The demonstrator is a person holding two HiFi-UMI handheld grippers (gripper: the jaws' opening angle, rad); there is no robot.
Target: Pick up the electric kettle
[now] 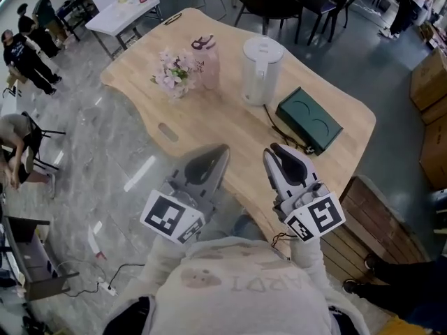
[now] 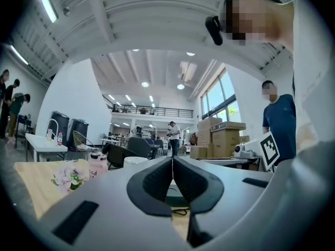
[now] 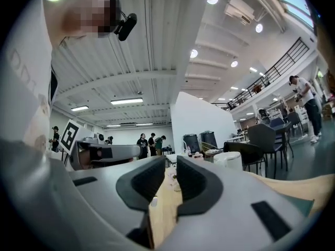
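The white electric kettle (image 1: 260, 70) stands upright on the far half of the wooden table (image 1: 209, 128), its black cord (image 1: 278, 127) trailing toward me. It shows small beyond the jaws in the left gripper view (image 2: 135, 161) and in the right gripper view (image 3: 229, 159). My left gripper (image 1: 220, 151) hovers at the table's near edge, well short of the kettle, jaws pressed together and empty (image 2: 172, 160). My right gripper (image 1: 276, 151) is beside it over the near edge, jaws parted by a narrow gap with nothing between them (image 3: 170, 163).
A pink bottle (image 1: 207, 61) and a bunch of pale flowers (image 1: 174, 74) stand left of the kettle. A dark green box (image 1: 309, 119) lies to its right. A wooden crate (image 1: 377, 211) sits by the table's right end; a white table (image 1: 122, 16), chairs and people lie beyond.
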